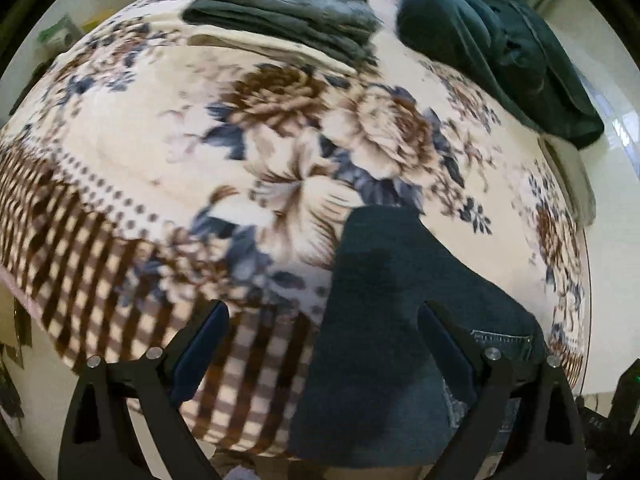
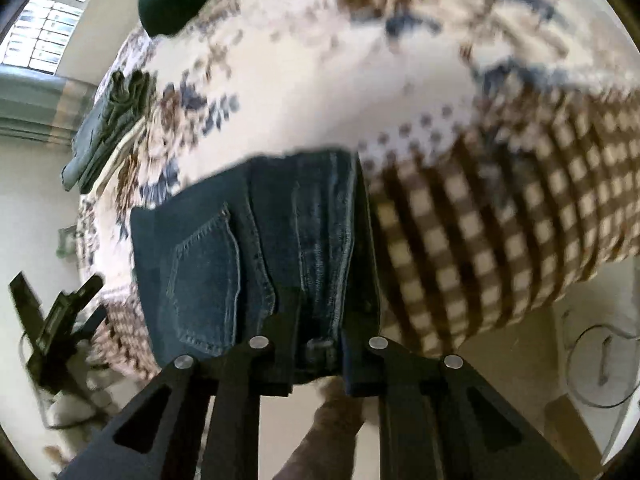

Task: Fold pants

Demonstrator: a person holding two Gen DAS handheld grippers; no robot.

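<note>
Dark blue jeans [image 1: 380,320] lie folded near the front edge of a bed covered by a floral blanket [image 1: 200,152]. My left gripper [image 1: 324,316] is open above the blanket, its right finger over the jeans and its left finger over the checked border. In the right wrist view the jeans [image 2: 224,264] show a back pocket, and my right gripper [image 2: 320,312] is closed on the jeans' edge, with denim between its fingers.
A folded grey-green garment [image 1: 280,12] and a heap of dark green clothes [image 1: 500,52] lie at the far side of the bed. The bed edge drops to a pale floor [image 2: 520,368]. The other gripper [image 2: 56,328] shows at the left.
</note>
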